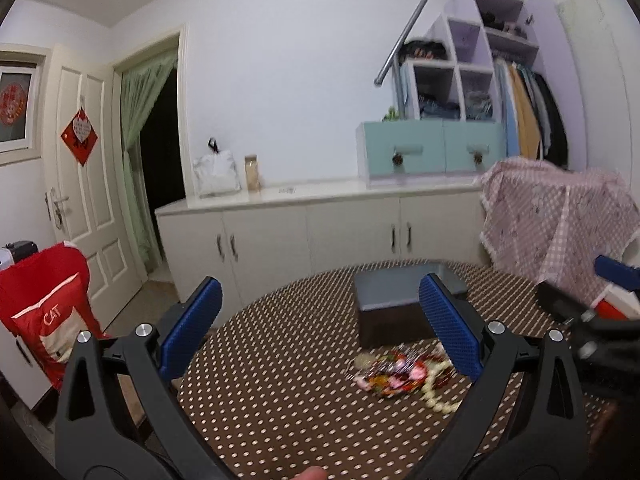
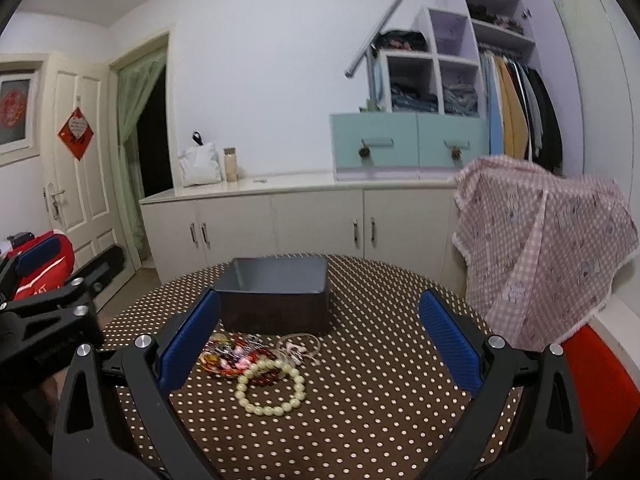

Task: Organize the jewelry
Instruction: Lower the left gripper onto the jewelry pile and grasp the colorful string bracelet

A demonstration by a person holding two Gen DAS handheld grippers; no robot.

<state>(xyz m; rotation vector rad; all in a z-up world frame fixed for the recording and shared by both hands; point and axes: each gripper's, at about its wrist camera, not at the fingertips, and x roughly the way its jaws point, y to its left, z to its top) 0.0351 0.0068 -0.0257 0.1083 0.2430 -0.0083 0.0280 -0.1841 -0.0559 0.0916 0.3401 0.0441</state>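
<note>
Both wide apart and holding nothing: left hand-held gripper (image 1: 320, 320), right hand-held gripper (image 2: 320, 332). Just beyond, heaped on polka-dot counter (image 2: 360, 420): jewelry pile (image 2: 256, 360), pearl bracelet (image 2: 270, 388). Behind, seemingly bare: dark box (image 2: 276, 296). Sorting apparently unstarted.

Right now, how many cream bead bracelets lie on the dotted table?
1. The cream round-bead bracelet lies at the near edge of the tangled jewelry pile, in front of the dark rectangular box. More may be hidden inside the pile.
</note>
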